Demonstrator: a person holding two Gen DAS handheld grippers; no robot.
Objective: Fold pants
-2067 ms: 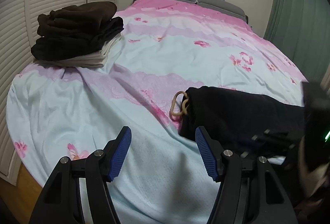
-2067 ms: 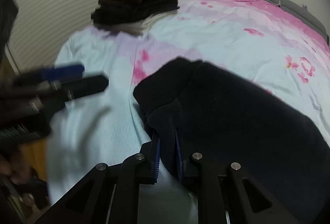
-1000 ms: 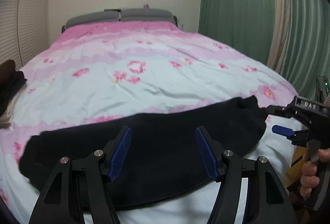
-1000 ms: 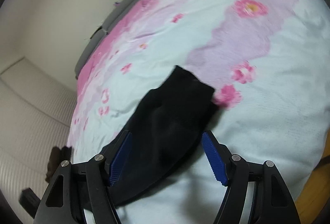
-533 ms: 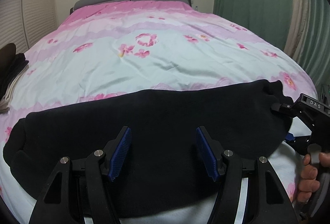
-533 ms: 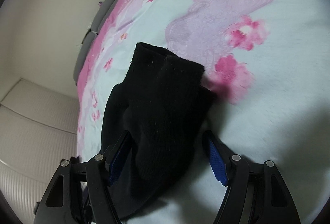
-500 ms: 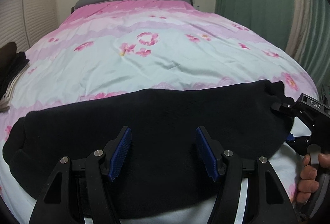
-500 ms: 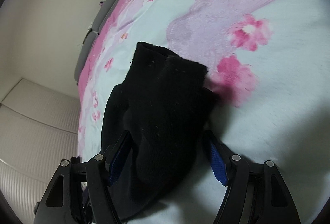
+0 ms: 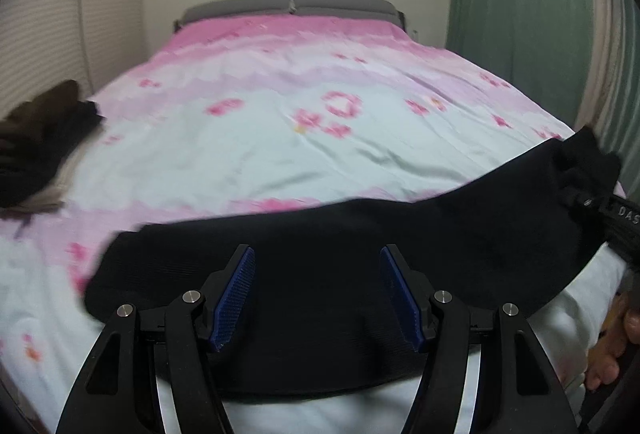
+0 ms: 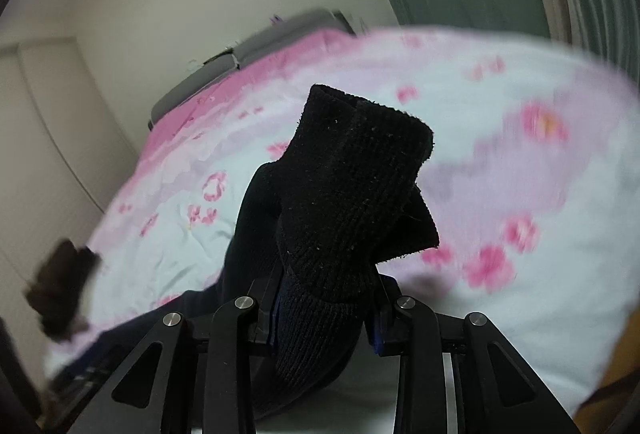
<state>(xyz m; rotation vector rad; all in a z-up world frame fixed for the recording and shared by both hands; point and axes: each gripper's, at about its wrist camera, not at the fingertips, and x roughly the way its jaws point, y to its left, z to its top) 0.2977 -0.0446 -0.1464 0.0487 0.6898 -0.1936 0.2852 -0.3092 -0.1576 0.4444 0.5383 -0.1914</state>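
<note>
Both cuffs bunch in the right gripper, just closed on the black pants; one may slip free, while the left gripper hangs open.

Text you can read: "DAS", white letters, cut by the frame edge.
Where: on the right gripper black body.

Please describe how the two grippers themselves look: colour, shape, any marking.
Both the left gripper and right gripper have black angular fingers with cut-out arms, silver round screws and blue ribbed pads. Seen from the left camera, the right gripper carries white letters "DAS".
</note>
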